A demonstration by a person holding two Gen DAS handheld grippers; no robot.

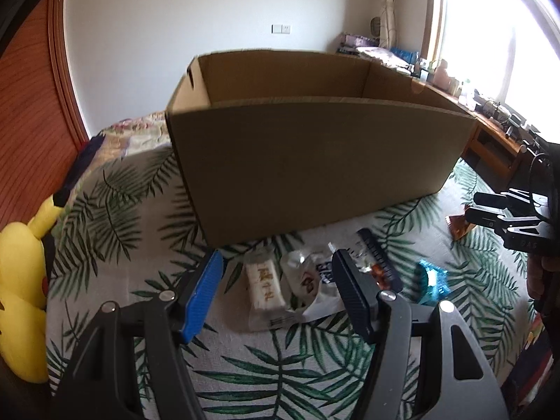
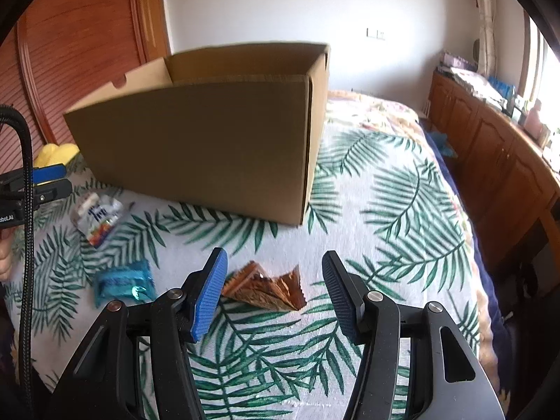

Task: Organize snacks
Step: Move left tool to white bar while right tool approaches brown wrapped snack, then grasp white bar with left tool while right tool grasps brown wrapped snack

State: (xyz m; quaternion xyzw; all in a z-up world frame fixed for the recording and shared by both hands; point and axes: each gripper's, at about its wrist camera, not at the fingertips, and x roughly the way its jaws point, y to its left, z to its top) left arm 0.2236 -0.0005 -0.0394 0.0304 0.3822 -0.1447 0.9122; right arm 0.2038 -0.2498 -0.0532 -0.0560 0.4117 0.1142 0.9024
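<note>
Sitting on the leaf-print bedspread [image 2: 402, 210], the cardboard box [image 1: 308, 147] stands open-topped, with 4 or so snack packets loose in front. Left gripper [image 1: 276, 276] frames a white packet [image 1: 264, 288], jaws apart, empty. Right gripper [image 2: 273, 276] gapes over a brown wrapper [image 2: 266, 288]: light, crinkly, probably slippery; pinch its middle.

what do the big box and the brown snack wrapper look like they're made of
The big box looks like plain corrugated cardboard, matte brown: a fluted edge shows along its rim, with folded corners and a cut hand slot. The brown snack wrapper looks like thin glossy plastic or foil film: it is crinkled, catches light and has a serrated sealed edge. Which of the two is unclear.
</note>
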